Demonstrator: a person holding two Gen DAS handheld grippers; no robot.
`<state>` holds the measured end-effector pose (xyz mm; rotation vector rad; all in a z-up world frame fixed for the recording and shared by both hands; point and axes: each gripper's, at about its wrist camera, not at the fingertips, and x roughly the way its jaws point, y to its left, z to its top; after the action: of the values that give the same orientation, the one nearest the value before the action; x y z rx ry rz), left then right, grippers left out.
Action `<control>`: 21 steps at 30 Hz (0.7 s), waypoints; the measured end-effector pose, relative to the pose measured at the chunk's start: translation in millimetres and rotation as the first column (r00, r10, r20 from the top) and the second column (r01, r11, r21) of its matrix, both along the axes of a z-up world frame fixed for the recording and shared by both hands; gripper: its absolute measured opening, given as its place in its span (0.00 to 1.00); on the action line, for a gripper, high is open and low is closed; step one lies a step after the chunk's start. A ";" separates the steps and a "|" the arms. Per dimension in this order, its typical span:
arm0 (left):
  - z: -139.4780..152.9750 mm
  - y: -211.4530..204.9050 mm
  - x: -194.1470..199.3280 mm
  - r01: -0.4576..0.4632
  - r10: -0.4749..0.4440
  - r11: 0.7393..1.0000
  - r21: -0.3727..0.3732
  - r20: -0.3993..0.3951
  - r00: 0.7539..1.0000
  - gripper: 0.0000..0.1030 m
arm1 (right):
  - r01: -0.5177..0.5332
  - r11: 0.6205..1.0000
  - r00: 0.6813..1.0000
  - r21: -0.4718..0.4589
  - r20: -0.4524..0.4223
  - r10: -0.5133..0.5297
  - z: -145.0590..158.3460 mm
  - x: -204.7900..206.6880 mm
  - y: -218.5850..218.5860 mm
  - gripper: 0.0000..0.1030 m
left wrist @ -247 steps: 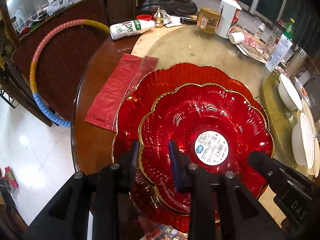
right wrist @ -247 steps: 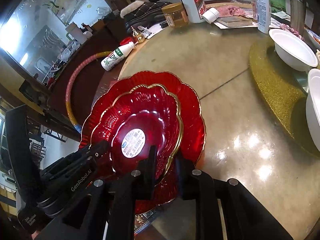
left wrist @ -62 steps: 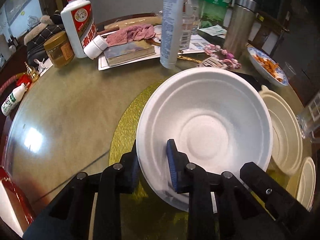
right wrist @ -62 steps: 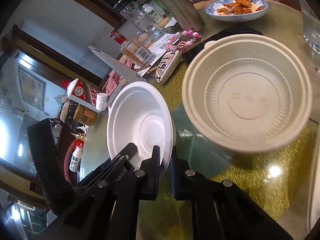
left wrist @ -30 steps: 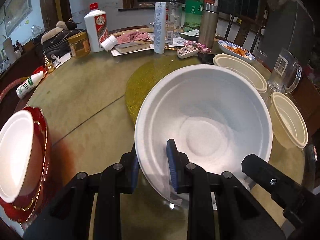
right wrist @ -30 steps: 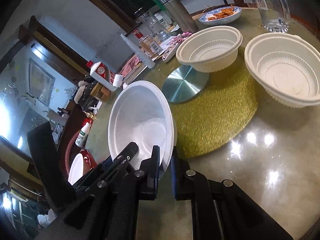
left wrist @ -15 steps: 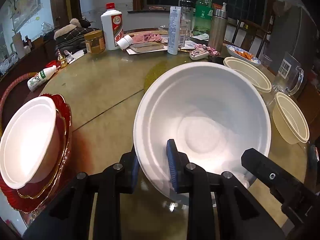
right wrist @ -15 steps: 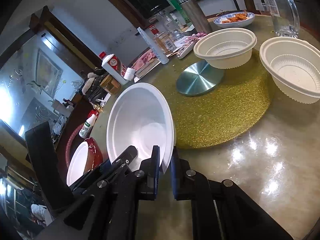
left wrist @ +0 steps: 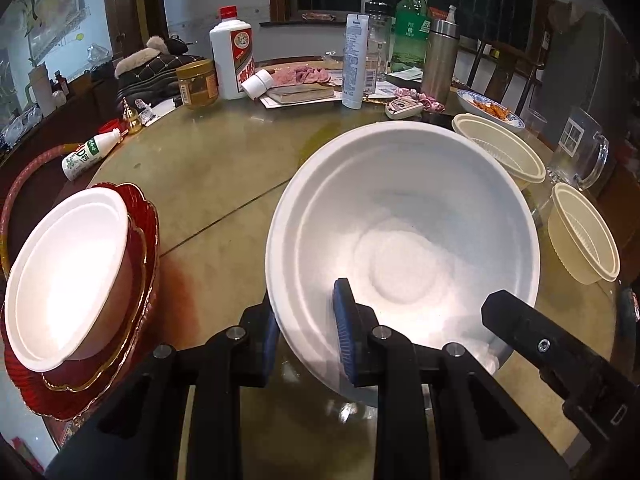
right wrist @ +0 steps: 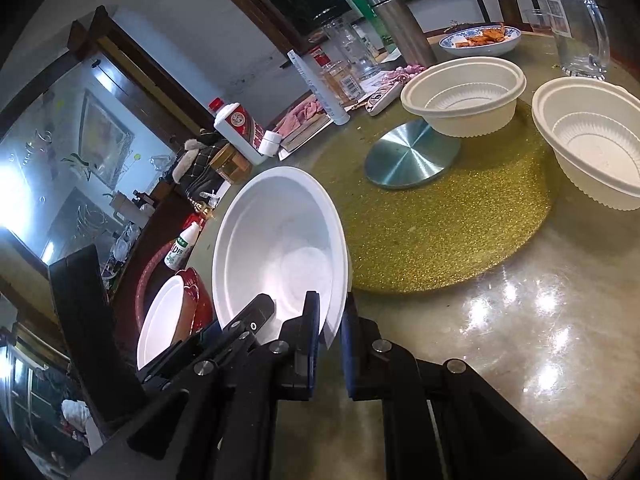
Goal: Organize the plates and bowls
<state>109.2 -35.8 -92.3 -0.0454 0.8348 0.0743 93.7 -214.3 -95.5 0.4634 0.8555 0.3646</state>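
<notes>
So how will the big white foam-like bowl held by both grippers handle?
The big white thin-walled bowl looks light, probably disposable. With the left gripper and right gripper both pinching its thin rim, it may flex or dent. Its matte surface seems unlikely to slip.

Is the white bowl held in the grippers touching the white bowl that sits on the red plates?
Apart. In the left wrist view bare table shows between the held bowl and the bowl on the red plates.
</notes>
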 end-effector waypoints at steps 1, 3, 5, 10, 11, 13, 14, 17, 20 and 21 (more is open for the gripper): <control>0.3 0.5 -0.5 -0.001 0.001 1.000 0.001 0.000 1.000 0.22 | -0.002 1.000 1.000 0.000 -0.001 0.002 -0.2 0.0 0.6 0.09; 0.5 1.0 -1.5 -0.001 0.001 1.000 -0.001 0.000 1.000 0.22 | -0.005 1.000 1.000 -0.002 0.000 0.005 0.1 -0.7 1.2 0.09; 0.9 1.6 -2.2 -0.003 0.003 1.000 -0.001 0.000 1.000 0.22 | -0.009 1.000 1.000 -0.005 0.003 0.009 0.6 -0.2 2.3 0.09; 1.5 8.7 -6.2 -0.011 0.011 1.000 -0.003 -0.003 1.000 0.23 | -0.021 1.000 1.000 -0.013 0.003 0.021 1.2 0.4 7.3 0.09; 1.9 10.9 -7.5 -0.013 0.013 1.000 -0.005 -0.003 1.000 0.22 | -0.024 1.000 1.000 -0.015 0.004 0.024 1.7 0.0 9.1 0.09; 2.9 15.3 -10.0 -0.019 0.019 1.000 -0.010 -0.001 1.000 0.23 | -0.030 0.999 1.000 -0.019 0.006 0.030 3.2 0.0 12.4 0.09; 3.7 17.8 -11.6 -0.023 0.023 1.000 -0.012 0.001 1.000 0.23 | -0.034 0.999 0.999 -0.022 0.008 0.034 4.2 -0.5 14.8 0.09; 5.4 25.2 -14.0 -0.031 0.031 0.999 -0.019 0.012 0.999 0.22 | -0.047 0.998 0.999 -0.031 0.018 0.048 7.9 -2.6 22.2 0.09; 5.6 31.5 -15.4 -0.040 0.040 0.999 -0.025 0.013 0.999 0.22 | -0.061 0.997 0.998 -0.040 0.026 0.062 9.8 -3.6 29.4 0.10; 5.5 32.9 -15.7 -0.040 0.041 0.999 -0.026 0.013 0.999 0.22 | -0.064 0.997 0.998 -0.042 0.026 0.066 9.7 -3.9 31.4 0.10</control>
<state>93.5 -2.9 -86.8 -0.0868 0.8214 0.1015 89.8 -182.9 -85.8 0.3928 0.8515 0.4117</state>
